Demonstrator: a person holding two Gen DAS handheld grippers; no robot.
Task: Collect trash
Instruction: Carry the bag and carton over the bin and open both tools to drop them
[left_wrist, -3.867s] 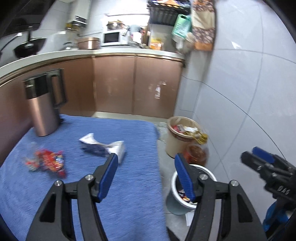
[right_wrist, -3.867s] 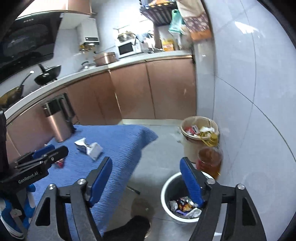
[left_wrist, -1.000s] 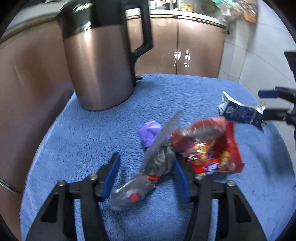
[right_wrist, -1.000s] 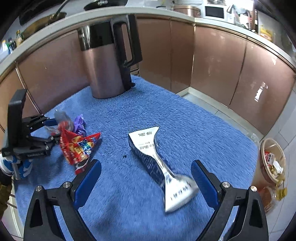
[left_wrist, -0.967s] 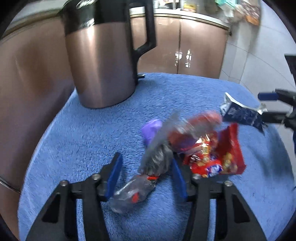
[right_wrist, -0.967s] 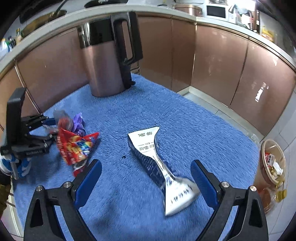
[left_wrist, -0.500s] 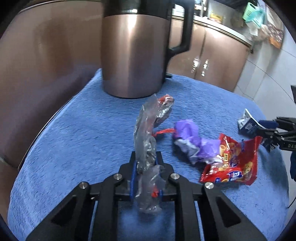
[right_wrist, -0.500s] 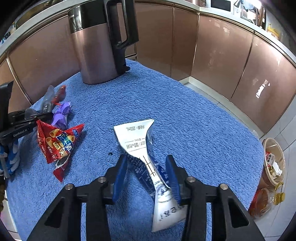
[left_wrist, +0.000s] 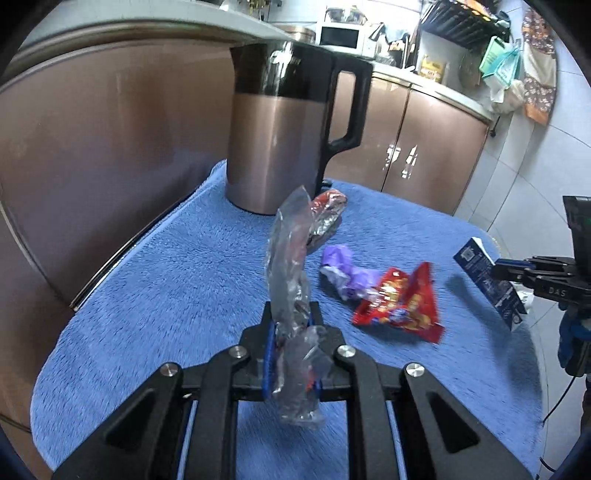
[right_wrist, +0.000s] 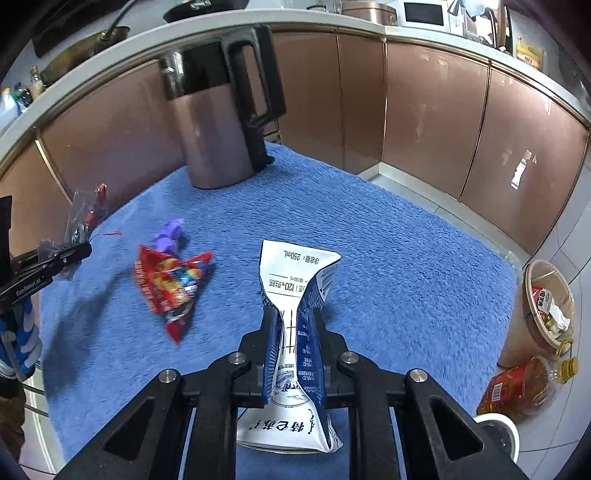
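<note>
My left tongs (left_wrist: 291, 334) are clamped on a crumpled clear plastic wrapper (left_wrist: 290, 273), pinched low so its loose end stands up clear of the worktop (left_wrist: 177, 280). My right tongs (right_wrist: 294, 332) are closing on a squashed milk carton (right_wrist: 295, 280) at its creased waist, the narrowest place to bite, pads already pressing its sides. Both pieces seem lifted off the blue towel. A red snack packet (right_wrist: 168, 286) and a purple scrap (right_wrist: 170, 234) lie between the two grips, waiting. The copper kettle (right_wrist: 218, 122) stands behind, out of the way. The bin (right_wrist: 543, 306) beyond the worktop's edge already holds rubbish, my likely drop point.
</note>
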